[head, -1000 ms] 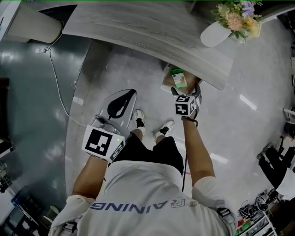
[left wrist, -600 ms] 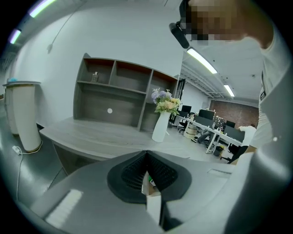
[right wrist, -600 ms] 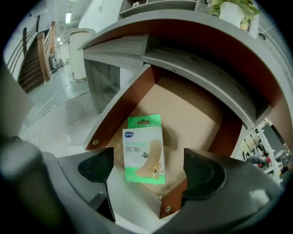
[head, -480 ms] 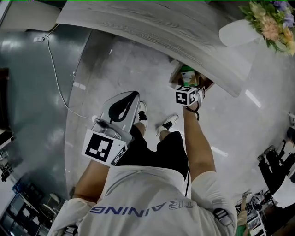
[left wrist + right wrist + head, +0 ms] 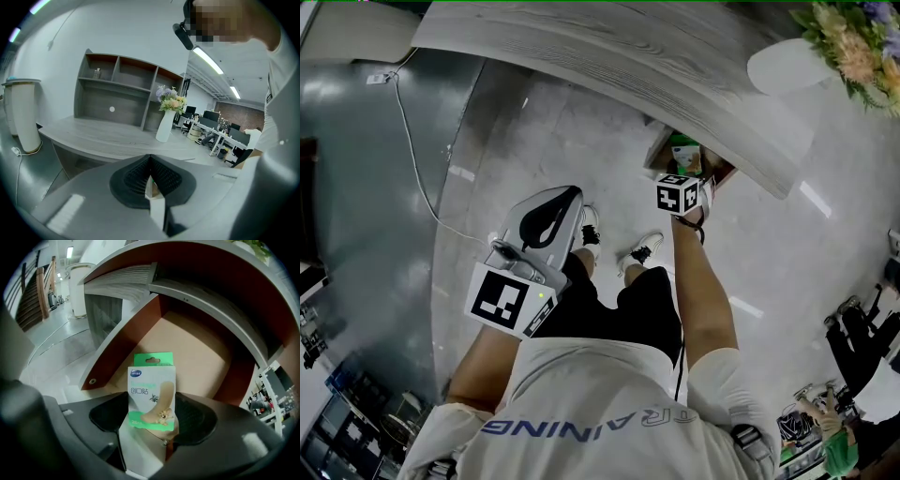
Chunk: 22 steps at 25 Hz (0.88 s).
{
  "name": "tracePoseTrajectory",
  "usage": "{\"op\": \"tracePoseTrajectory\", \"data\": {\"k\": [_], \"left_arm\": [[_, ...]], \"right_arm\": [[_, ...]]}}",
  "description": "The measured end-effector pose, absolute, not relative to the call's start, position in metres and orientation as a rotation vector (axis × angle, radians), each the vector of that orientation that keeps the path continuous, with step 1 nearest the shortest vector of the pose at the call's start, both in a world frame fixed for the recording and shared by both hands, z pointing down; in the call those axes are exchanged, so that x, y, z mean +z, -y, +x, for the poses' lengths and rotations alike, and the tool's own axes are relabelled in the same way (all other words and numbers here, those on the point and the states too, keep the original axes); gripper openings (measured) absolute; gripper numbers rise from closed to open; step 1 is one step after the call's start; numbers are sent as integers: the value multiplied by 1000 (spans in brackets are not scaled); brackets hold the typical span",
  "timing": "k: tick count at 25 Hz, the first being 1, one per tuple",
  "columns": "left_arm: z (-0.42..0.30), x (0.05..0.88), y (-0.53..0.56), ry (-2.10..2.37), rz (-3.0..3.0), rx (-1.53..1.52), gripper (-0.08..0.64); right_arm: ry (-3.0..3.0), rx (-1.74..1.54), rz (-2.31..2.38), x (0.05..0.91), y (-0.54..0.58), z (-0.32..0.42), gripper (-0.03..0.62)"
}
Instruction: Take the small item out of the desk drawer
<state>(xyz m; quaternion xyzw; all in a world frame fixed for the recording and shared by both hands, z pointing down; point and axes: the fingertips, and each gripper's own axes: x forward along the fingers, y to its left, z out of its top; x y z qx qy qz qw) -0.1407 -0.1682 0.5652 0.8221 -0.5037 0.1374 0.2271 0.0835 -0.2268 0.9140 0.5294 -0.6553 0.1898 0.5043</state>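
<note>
1. The bandage box (image 5: 151,392), white and green, is lying inside the open desk drawer (image 5: 201,348), on its pale wooden bottom and near the front.
2. The right gripper (image 5: 151,414) is reaching steeply down into the drawer. Its jaws have just been closing, and the box is standing between them, with a black pad pressing on each side edge.
3. The drawer's reddish-brown side walls are rising on both sides of the box, and the grey desk top (image 5: 609,52) is hanging over the drawer's back part.
4. A white vase (image 5: 783,66) with flowers (image 5: 855,37) is standing on the desk, well apart from the drawer.
5. The left gripper (image 5: 149,171) is hanging by the person's left side, far from the drawer. Its jaws are together and holding nothing.
6. A white cable (image 5: 408,150) is running over the grey floor at the left.
</note>
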Motion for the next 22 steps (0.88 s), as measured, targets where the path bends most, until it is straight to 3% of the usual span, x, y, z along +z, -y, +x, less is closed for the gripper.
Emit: {"op": "tracePoseTrajectory", "data": {"k": [12, 22], "left_arm": [[-135, 519, 170, 1375, 2323, 326, -2], [-105, 428, 163, 1356, 2467, 227, -2]], "right_arm": [[1747, 400, 1326, 812, 192, 64, 319], [1983, 374, 1487, 631, 150, 68, 319]]}}
